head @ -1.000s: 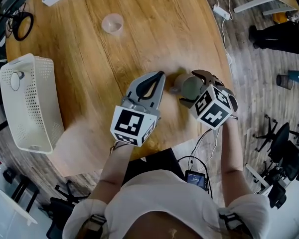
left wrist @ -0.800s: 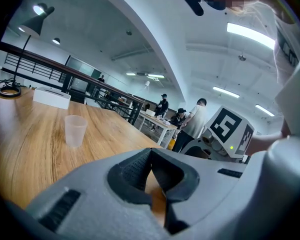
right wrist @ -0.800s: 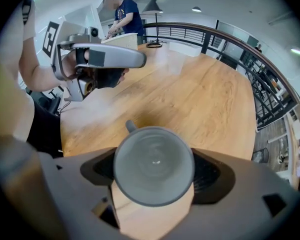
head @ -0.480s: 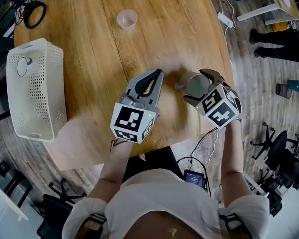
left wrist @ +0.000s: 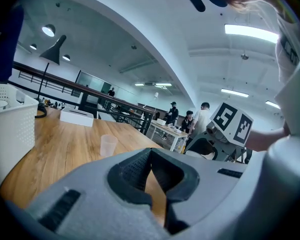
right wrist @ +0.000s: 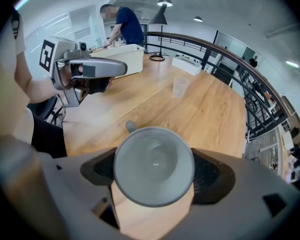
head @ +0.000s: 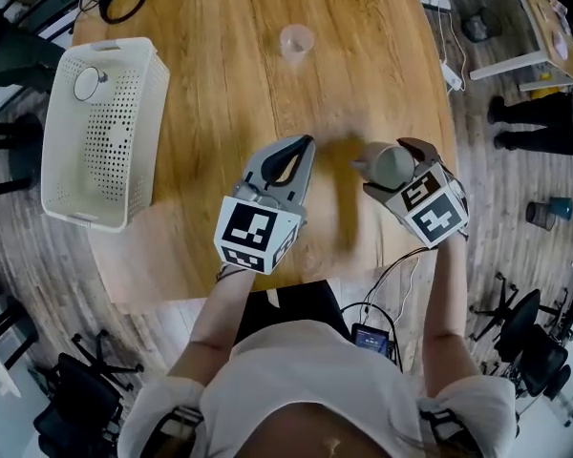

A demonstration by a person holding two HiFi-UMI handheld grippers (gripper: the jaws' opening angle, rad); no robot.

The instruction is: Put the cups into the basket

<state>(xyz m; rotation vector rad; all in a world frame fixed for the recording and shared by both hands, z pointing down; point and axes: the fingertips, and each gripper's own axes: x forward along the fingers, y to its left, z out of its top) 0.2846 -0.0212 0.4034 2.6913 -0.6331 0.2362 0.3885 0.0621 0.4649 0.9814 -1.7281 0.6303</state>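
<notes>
Over the table's point(head: 220, 84) near right edge, the right gripper point(head: 392, 158) clamped a grey mug point(right wrist: 154, 165) by its sides. Rigid, probably slick and breakable, it likely wanted a firm grip on the body. The left gripper point(head: 304, 143) was closed, empty. A clear plastic cup point(head: 297, 42) stood farther off, well apart from the basket point(head: 124, 141) at the table's left edge.

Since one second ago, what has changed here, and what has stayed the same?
In the head view the basket and the clear cup now lie further right, so the person with both grippers seems to have shifted toward the basket. Nothing was taken or let go: the right gripper stays shut on the grey cup, the left gripper shut and empty.
</notes>
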